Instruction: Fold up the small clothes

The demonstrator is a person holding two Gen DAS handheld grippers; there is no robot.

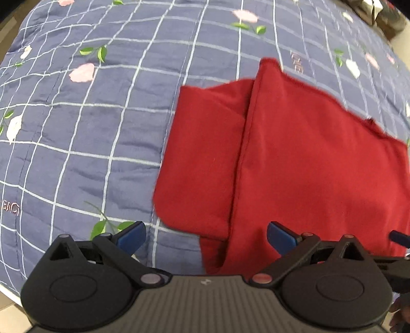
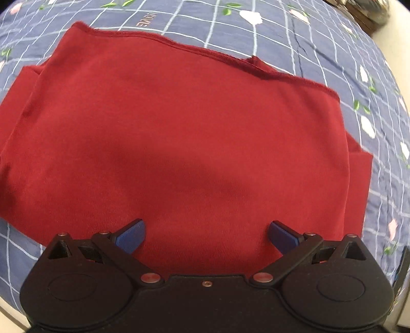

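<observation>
Both claws stand spread wide with nothing between their blue pads. Seen from its own camera, the left gripper (image 1: 206, 237) hangs over the near left edge of a red garment (image 1: 294, 158), its left pad (image 1: 132, 237) above the bedcover and its right pad (image 1: 280, 237) above the red cloth. At the far right of that view a dark blue tip of the right gripper (image 1: 399, 237) shows just over the cloth. From the right wrist camera, the right gripper (image 2: 206, 235) hovers over the near middle of the garment (image 2: 179, 128), with both pads above red fabric; whether they touch it cannot be told. That garment lies flat on a blue quilt (image 1: 89, 128) with a white grid and a print of pink and white flowers and green leaves. It is folded: a top layer covers most of it, with a seam running down its left side, and a lower layer sticks out past that seam on the left and again as a narrow strip on the right. Its far edge looks raw and slightly frayed, with a small notch. Some dark, blurred objects (image 1: 379, 12) sit beyond the far right corner of the quilt.
</observation>
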